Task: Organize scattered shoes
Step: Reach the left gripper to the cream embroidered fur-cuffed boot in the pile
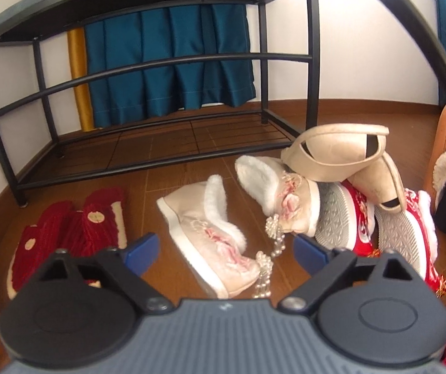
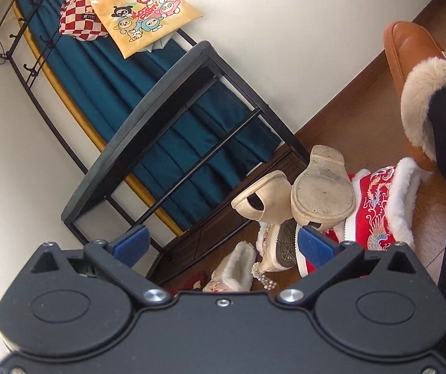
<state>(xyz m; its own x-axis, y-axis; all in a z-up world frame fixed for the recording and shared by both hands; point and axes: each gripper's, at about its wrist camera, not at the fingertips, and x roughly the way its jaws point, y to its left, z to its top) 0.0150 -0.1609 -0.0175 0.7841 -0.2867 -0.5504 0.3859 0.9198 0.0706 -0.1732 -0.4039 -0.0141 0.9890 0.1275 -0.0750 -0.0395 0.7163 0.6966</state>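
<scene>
Counting two pink boots [image 1: 213,240], two red slippers [image 1: 76,230]

I see the shoes scattered on the wood floor before the black metal shoe rack [image 1: 148,59]. Pair of red knitted slippers [image 1: 73,233] lies flat, side by side. Two cream fur-trimmed embroidered boots [image 1: 210,243] lie tipped over. Beige heeled shoes [image 1: 341,152] are piled on red embroidered fur-trimmed boots [image 1: 360,224], whose grey soles are showing.

The right gripper [image 2: 221,244] hangs wide open above a heap of beige heels [image 2: 321,193], red embroidered boots [image 2: 375,205] and pink fur-trimmed boots [image 2: 234,272] beside a black shoe rack [image 2: 148,131].
</scene>
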